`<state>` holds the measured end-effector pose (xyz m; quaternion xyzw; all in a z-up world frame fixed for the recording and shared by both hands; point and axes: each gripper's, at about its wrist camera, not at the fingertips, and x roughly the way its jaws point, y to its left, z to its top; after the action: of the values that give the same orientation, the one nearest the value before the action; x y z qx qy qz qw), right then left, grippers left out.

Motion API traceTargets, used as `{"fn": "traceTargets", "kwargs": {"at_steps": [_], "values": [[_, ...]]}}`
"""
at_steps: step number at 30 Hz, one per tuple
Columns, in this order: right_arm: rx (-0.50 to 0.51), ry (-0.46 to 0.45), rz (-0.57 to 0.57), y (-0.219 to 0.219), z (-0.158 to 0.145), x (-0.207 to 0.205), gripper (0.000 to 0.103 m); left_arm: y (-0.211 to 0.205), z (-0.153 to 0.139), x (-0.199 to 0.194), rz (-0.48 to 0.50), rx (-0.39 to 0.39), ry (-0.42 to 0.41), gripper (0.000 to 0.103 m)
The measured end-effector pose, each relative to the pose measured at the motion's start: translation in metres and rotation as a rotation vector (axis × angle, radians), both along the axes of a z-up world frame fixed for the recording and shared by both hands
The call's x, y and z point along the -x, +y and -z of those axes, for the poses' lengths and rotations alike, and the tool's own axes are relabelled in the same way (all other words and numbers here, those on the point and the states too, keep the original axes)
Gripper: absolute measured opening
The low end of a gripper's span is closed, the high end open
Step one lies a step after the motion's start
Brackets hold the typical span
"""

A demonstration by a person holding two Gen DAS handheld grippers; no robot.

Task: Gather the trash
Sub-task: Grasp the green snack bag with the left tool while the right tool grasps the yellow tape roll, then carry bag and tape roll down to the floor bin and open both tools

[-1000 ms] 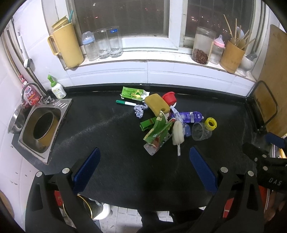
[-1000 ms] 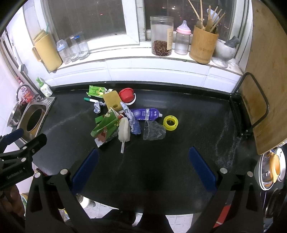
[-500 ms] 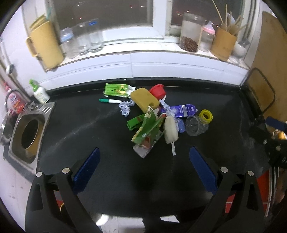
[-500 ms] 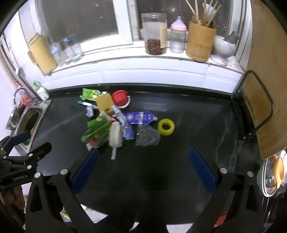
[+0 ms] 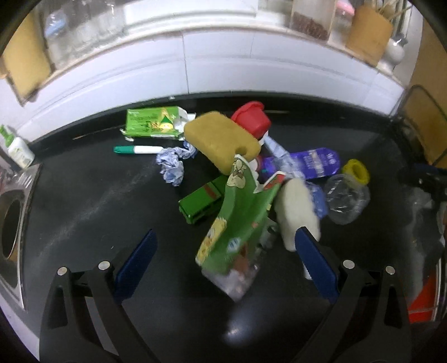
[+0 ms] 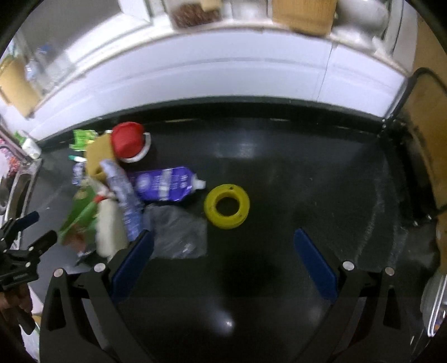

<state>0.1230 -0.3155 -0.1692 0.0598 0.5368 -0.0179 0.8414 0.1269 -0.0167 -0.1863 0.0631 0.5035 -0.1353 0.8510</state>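
Observation:
A heap of trash lies on the black counter (image 5: 83, 201): a green snack bag (image 5: 237, 220), a green box (image 5: 199, 201), a yellow sponge (image 5: 220, 139), a red lid (image 5: 251, 118), crumpled paper (image 5: 173, 162), a purple pouch (image 5: 307, 164), a clear cup (image 5: 346, 199), a yellow tape ring (image 6: 226, 206) and a white brush (image 5: 299, 212). My left gripper (image 5: 223, 251) is open, just in front of the snack bag. My right gripper (image 6: 223, 248) is open, just short of the tape ring and the clear cup (image 6: 178, 234).
A green wipes pack (image 5: 152, 123) and a marker (image 5: 137, 150) lie behind the heap. A steel sink (image 5: 11, 223) is at the left. Jars and holders stand on the window sill (image 5: 195, 16). A wooden board (image 6: 430, 117) leans at the right.
Both grippers have moved forward and down toward the heap, which now looks much larger. Both stay open. The trash has not moved.

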Motion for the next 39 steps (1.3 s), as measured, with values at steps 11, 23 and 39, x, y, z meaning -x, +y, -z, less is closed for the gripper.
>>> {"fn": "traceTargets", "kwargs": {"at_steps": [11,23,39], "values": [[0.042,0.125,-0.034,-0.011,0.069,-0.053,0.092,-0.023,0.059,-0.03,0.093,-0.063,0.073,0.061],[0.082,0.162,-0.084,-0.007,0.089,-0.065,0.055,-0.027,0.05,-0.037,0.088,-0.006,0.075,0.04],[0.055,0.023,-0.098,0.01,-0.026,0.0,0.055,-0.01,-0.053,0.017,-0.023,-0.021,-0.005,0.039]]}}
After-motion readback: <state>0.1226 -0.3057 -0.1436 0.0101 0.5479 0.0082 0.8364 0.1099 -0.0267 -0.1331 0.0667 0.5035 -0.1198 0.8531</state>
